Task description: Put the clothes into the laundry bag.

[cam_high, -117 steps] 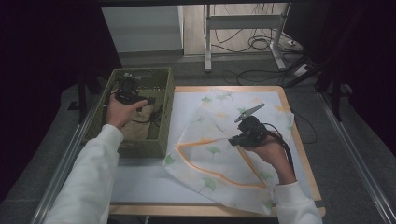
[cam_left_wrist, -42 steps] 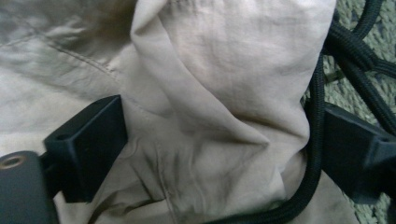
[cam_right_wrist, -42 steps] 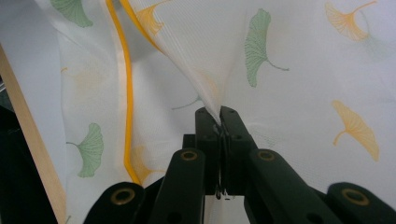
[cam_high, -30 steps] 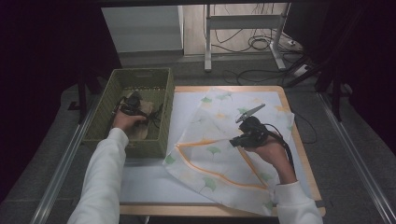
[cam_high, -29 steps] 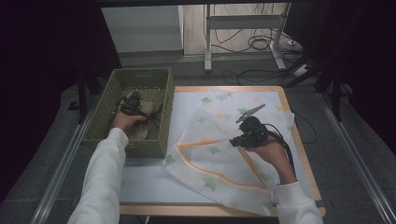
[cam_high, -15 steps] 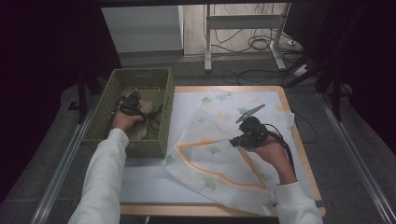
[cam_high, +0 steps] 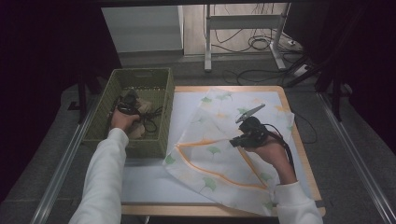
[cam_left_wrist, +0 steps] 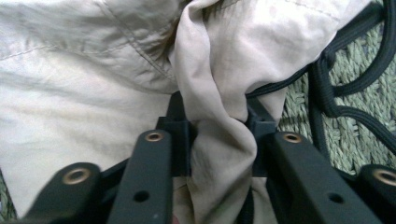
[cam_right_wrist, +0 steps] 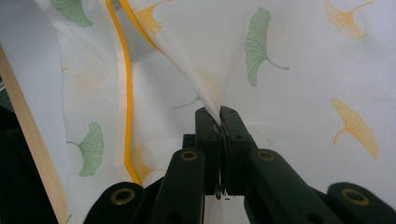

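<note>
A dark grey floor (cam_high: 46, 154) with a metal rail (cam_high: 70, 154) runs along the desk's left side. On the desk's left edge stands a green woven basket (cam_high: 154, 135), and inside it the left gripper (cam_high: 127, 103) has just been closing its jaws; in the left gripper view they pinch a fold of beige cloth (cam_left_wrist: 219, 126), with a black cord (cam_left_wrist: 327, 88) just beside it on the basket's weave. The desk (cam_high: 299, 140) has a pale top with a wooden rim. Spread over its middle and right side lies a white mesh bag (cam_high: 215, 154) printed with green and orange leaves and edged in orange. Near the desk's right edge the right gripper (cam_high: 237, 141) is clamped tight on a raised pinch of that bag. Beyond the far edge stand a white cabinet (cam_high: 142, 28), metal legs (cam_high: 205, 42) and loose cables (cam_high: 261, 44) on the floor
</note>
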Tool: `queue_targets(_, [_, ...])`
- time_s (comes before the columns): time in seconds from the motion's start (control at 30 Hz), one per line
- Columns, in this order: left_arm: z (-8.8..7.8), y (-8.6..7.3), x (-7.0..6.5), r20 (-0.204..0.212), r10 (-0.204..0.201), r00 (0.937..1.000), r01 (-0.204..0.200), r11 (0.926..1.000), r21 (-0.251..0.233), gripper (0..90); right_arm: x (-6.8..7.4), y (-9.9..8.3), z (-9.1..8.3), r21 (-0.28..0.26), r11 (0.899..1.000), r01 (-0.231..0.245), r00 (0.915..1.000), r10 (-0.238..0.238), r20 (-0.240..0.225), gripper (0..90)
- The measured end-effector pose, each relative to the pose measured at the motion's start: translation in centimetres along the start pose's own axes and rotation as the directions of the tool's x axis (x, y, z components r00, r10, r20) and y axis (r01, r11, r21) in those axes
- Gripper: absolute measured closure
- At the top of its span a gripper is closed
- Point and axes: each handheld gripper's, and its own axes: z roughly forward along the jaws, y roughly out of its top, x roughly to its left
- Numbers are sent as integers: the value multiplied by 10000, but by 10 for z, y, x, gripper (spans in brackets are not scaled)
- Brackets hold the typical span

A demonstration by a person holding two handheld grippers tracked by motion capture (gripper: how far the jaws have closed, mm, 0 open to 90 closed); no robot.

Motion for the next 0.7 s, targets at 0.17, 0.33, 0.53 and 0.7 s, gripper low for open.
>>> queue_targets(0.17, [-2,0,1,-21,-111,9999,111,9999,19,751,0,0,0,-10,10000,-13,10000,13,-3,861])
queue_targets(0.33, [-10,-1,4,27,-208,9998,208,9993,-321,766,-1,0,-1,-61,10000,-24,10000,24,-11,862])
queue_targets(0.53, [-29,-7,13,228,-267,9994,291,9933,-1121,771,-2,-1,-3,-152,9999,-53,10000,53,19,862])
queue_targets(0.7, [-40,-11,14,299,-193,9994,242,9846,-1732,774,-1,0,-3,-158,9999,-35,10000,35,18,861])
